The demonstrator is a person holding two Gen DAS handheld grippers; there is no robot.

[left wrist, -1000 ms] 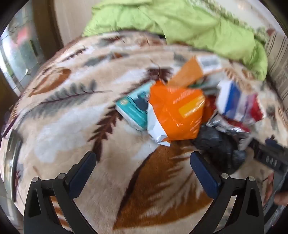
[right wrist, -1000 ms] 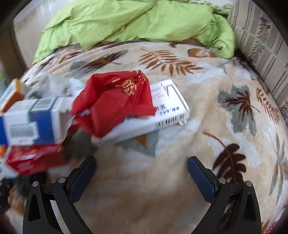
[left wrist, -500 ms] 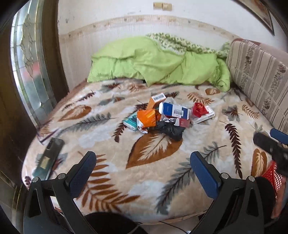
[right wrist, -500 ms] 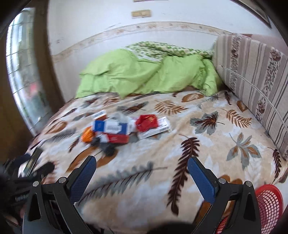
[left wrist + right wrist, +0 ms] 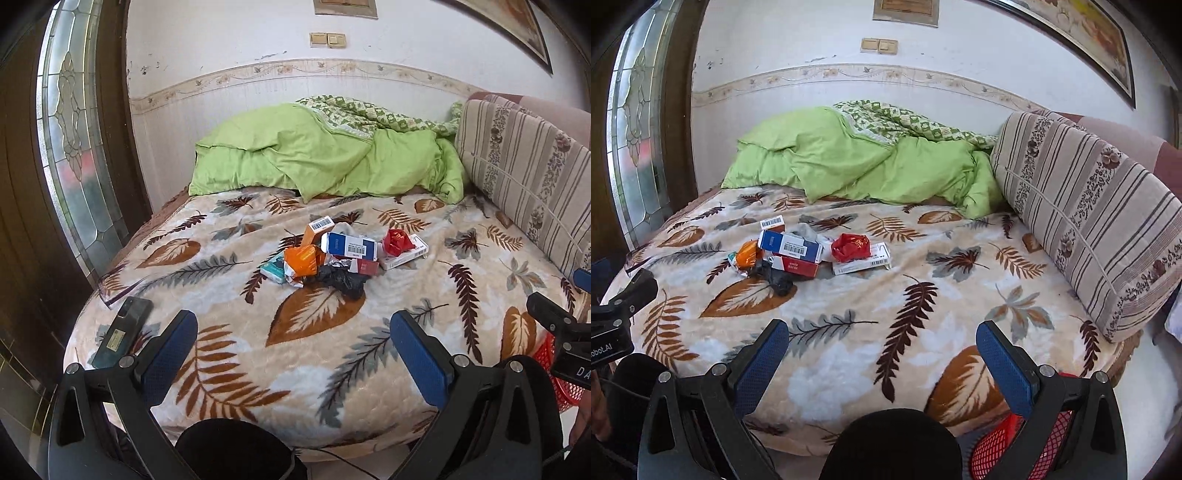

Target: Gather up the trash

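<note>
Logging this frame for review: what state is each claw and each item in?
Left claw: open, empty.
Right claw: open, empty.
Trash pile: heaped on the bed, untouched.
Red wrapper: crumpled, atop a white box.
Red basket: beside the bed, contents hidden.
Phone: flat near the bed's edge.

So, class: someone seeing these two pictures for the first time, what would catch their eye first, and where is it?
Probably the bright trash pile of boxes and wrappers in the middle of the leaf-patterned blanket, with a crumpled red wrapper at its right end. Next, the rumpled green duvet at the far side of the bed, against the wall. A red mesh basket sits on the floor at the bed's near right corner.
</note>
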